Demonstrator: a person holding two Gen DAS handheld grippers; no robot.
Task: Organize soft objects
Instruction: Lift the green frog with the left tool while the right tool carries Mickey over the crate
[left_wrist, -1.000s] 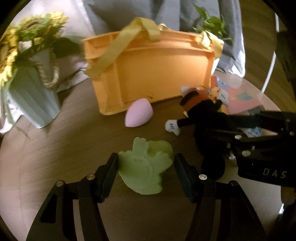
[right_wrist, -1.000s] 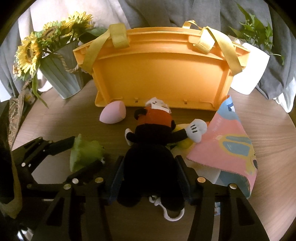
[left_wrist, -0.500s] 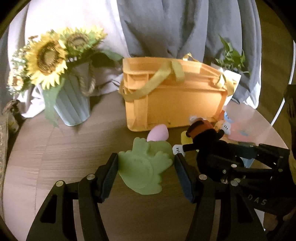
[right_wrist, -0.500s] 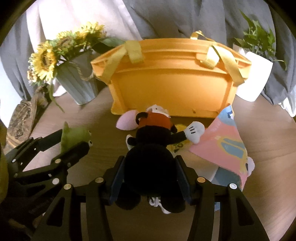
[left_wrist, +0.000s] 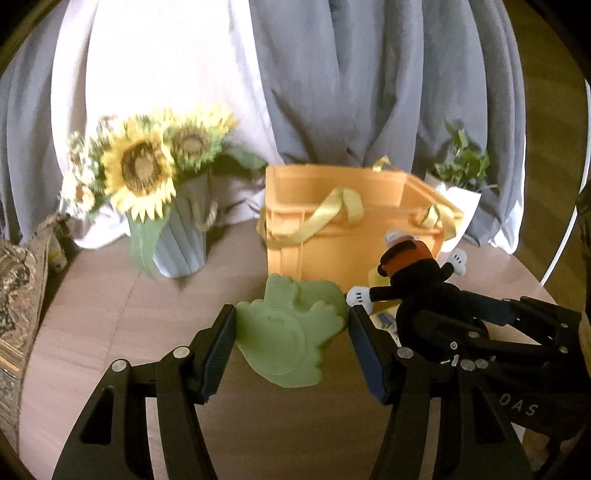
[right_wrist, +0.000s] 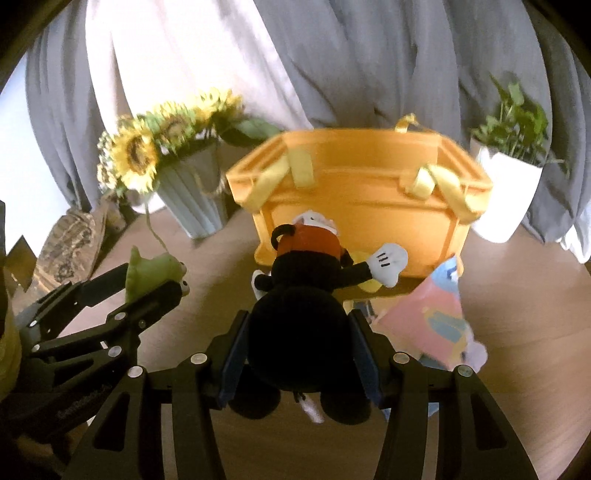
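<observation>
My left gripper (left_wrist: 291, 332) is shut on a green soft toy (left_wrist: 291, 332) and holds it above the round wooden table (left_wrist: 110, 332). My right gripper (right_wrist: 297, 332) is shut on a black plush doll (right_wrist: 299, 317) with an orange head and white gloves, also lifted. Both are in front of the orange basket (right_wrist: 362, 206) with yellow handles. The basket (left_wrist: 332, 229) also shows in the left wrist view, with the plush doll (left_wrist: 417, 280) at its right. The green toy (right_wrist: 151, 273) shows at the left of the right wrist view.
A vase of sunflowers (left_wrist: 162, 206) stands left of the basket. A white pot with a green plant (right_wrist: 506, 184) stands to its right. A pink and blue cloth item (right_wrist: 436, 325) and a yellow soft item (right_wrist: 365, 284) lie before the basket. Grey curtains hang behind.
Both grippers have risen and pulled back from the table with their toys. The basket now looks lower and smaller. The pink egg-shaped toy is out of sight.
</observation>
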